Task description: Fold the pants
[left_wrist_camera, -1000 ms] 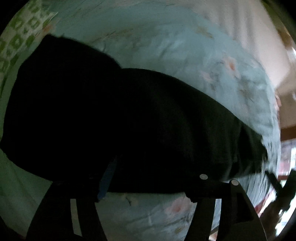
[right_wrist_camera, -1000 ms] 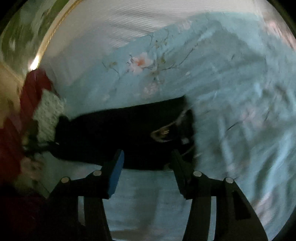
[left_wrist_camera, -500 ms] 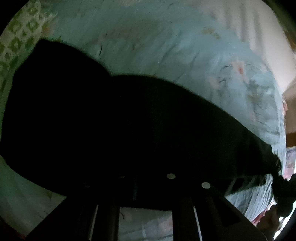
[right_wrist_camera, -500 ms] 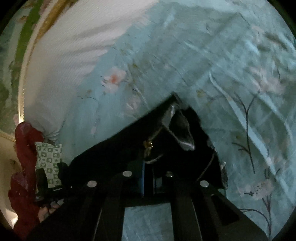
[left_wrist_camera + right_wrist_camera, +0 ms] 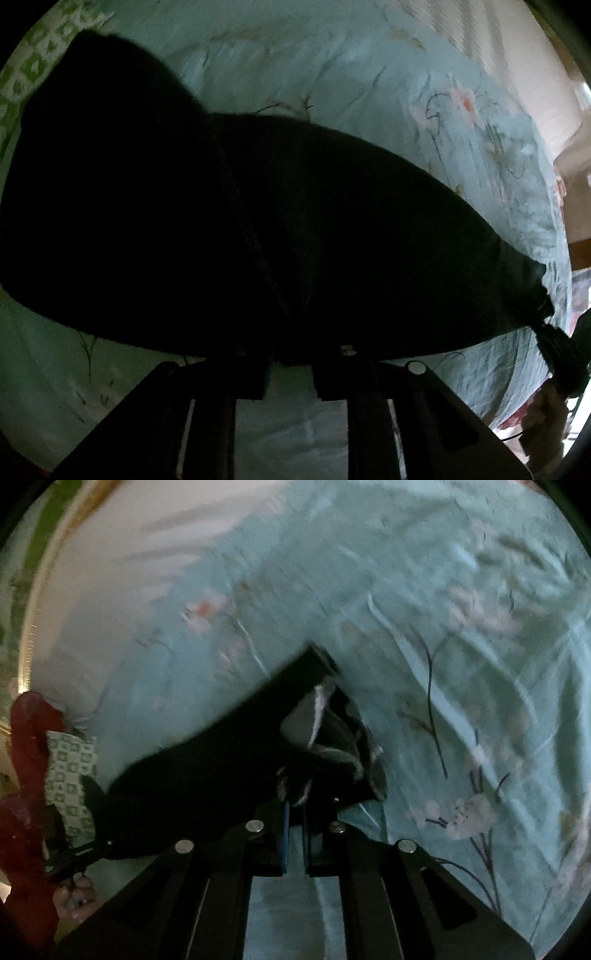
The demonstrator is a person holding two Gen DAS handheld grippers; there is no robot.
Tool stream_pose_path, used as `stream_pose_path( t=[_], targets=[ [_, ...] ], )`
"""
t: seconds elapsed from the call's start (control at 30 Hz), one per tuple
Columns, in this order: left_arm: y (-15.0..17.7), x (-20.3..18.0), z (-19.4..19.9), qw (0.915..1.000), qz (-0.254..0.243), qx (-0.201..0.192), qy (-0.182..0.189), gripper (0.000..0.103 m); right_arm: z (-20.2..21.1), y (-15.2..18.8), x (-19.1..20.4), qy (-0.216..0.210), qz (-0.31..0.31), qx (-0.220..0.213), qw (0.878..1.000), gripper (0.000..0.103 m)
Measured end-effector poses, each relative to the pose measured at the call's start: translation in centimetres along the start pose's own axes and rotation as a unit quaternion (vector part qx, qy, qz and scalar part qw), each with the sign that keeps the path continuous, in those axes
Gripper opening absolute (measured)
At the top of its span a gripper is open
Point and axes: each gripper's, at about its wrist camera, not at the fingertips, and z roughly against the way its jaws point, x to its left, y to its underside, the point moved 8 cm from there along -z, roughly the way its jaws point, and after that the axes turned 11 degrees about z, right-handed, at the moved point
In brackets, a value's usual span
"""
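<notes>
In your left wrist view, the black pants (image 5: pixel 258 229) fill most of the picture. They lie across the light blue flowered bedsheet (image 5: pixel 332 66). Your left gripper (image 5: pixel 290 363) has its two fingers pressed close together, and the near edge of the pants goes down between them, so it is pinching the pants. Far to the right, the other end of the pants runs to your right gripper (image 5: pixel 557 350), and a hand shows just below it. A green and white patterned cloth (image 5: pixel 33 74) peeks out at the top left corner, behind the pants.

In your right wrist view, your right gripper (image 5: pixel 294 825) is nearly closed, and its fingers nip the waist end of the pants (image 5: pixel 221 760). The waist is bunched up here, with a pale grey lining showing. The pants stretch away to the left over the bedsheet (image 5: pixel 461 609). At the far left end your left gripper (image 5: pixel 74 853) holds them, beside a red sleeve (image 5: pixel 26 775) and the green and white patterned cloth (image 5: pixel 70 771).
</notes>
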Motion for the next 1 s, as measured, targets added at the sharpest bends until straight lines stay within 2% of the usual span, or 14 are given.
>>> stream_pose_path(
  t=[0.07, 0.1, 0.13, 0.23, 0.3, 0.43, 0.6, 0.7, 0.87, 1.0],
  targets=[
    [0.0, 0.7, 0.7, 1.0, 0.009, 0.001, 0.004, 0.033, 0.5, 0.0, 0.3, 0.006, 0.004, 0.009, 1.0, 0.013],
    [-0.2, 1.3, 1.4, 0.9999, 0.014, -0.004, 0.001, 0.044, 1.0, 0.1, 0.5, 0.012, 0.013, 0.016, 1.0, 0.016],
    [-0.2, 1.8, 2.0, 0.9998, 0.017, -0.01, 0.0, 0.05, 1.3, 0.2, 0.8, 0.014, 0.017, 0.018, 1.0, 0.022],
    [-0.8, 3.3, 4.2, 0.999, 0.032, -0.031, -0.005, 0.053, 3.5, 0.4, 2.0, 0.012, 0.041, 0.006, 0.999, 0.032],
    [-1.7, 4.5, 5.6, 0.9978, 0.045, -0.044, -0.021, 0.061, 4.9, 0.8, 4.0, 0.001, 0.079, -0.007, 0.997, 0.033],
    [-4.1, 5.7, 6.8, 0.9953, 0.074, -0.049, -0.039, 0.066, 4.6, 1.4, 9.1, -0.044, 0.157, -0.001, 0.987, 0.033],
    [-7.9, 5.2, 6.4, 0.9903, 0.105, -0.03, -0.085, 0.069, 0.1, 2.3, 17.3, -0.127, 0.236, 0.046, 0.962, 0.033],
    [-10.4, 4.8, 5.8, 0.9855, 0.115, -0.027, -0.122, 0.071, -2.8, 3.1, 23.0, -0.171, 0.294, 0.075, 0.937, 0.033],
    [-13.5, 5.1, 4.7, 0.9783, 0.115, -0.017, -0.171, 0.074, -6.6, 4.8, 30.5, -0.213, 0.37, 0.108, 0.898, 0.033],
    [-14.8, 5.7, 2.7, 0.9717, 0.108, 0.005, -0.21, 0.073, -9.1, 6.9, 34.6, -0.238, 0.409, 0.131, 0.871, 0.033]
  ],
)
